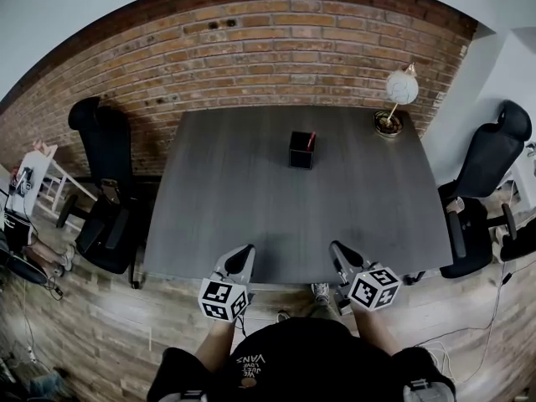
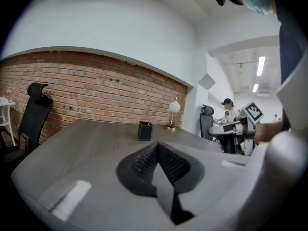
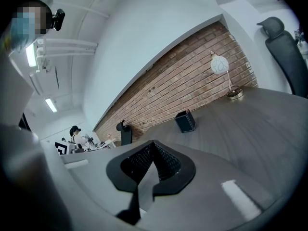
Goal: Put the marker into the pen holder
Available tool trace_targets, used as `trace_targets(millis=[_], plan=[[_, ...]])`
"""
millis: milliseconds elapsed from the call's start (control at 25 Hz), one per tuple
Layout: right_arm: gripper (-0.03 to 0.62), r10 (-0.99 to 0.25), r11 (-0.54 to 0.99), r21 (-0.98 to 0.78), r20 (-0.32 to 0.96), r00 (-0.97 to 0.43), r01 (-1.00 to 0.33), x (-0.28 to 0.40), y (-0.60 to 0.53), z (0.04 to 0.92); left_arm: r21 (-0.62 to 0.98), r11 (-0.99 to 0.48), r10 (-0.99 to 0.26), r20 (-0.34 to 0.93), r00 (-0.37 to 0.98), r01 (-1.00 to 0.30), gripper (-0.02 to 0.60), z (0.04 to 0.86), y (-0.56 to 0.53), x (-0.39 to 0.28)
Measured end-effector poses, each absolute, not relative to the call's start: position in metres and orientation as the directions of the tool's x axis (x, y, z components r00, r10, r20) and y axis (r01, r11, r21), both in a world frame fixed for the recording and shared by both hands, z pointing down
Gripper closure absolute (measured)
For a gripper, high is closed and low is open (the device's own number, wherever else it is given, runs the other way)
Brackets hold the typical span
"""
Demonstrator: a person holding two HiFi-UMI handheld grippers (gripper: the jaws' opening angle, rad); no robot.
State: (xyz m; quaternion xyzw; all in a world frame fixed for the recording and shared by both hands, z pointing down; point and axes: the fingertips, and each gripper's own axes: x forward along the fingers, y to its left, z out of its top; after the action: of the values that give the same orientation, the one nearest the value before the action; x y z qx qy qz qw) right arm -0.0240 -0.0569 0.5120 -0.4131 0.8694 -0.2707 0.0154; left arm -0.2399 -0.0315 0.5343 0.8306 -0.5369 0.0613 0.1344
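A black square pen holder [image 1: 301, 150] stands on the grey table [image 1: 251, 208], toward its far middle. A red-tipped marker [image 1: 311, 140] sticks up out of it. The same holder [image 2: 145, 131] appears in the left gripper view, and the holder [image 3: 185, 121] also in the right gripper view. My left gripper [image 1: 244, 254] hovers at the near table edge, shut with nothing in it. My right gripper [image 1: 338, 251] is beside it at the near edge, also shut and empty. Both are far from the holder.
A white globe lamp [image 1: 398, 95] stands at the table's far right corner. Black office chairs sit to the left [image 1: 105, 182] and right [image 1: 486, 174]. A brick wall [image 1: 276, 48] runs behind the table. A person sits at a distant desk [image 2: 230, 112].
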Motion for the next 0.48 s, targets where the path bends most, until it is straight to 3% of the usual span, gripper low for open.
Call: trace_targets(millis=[480], plan=[[0.594,-0.71,0.523,-0.465,0.226,-0.667,-0.714,-0.038,-0.049,0.52,0.144,-0.38,-0.881,0.247,0.405,-0.914,0.529,0.531,-0.013,-0.249]])
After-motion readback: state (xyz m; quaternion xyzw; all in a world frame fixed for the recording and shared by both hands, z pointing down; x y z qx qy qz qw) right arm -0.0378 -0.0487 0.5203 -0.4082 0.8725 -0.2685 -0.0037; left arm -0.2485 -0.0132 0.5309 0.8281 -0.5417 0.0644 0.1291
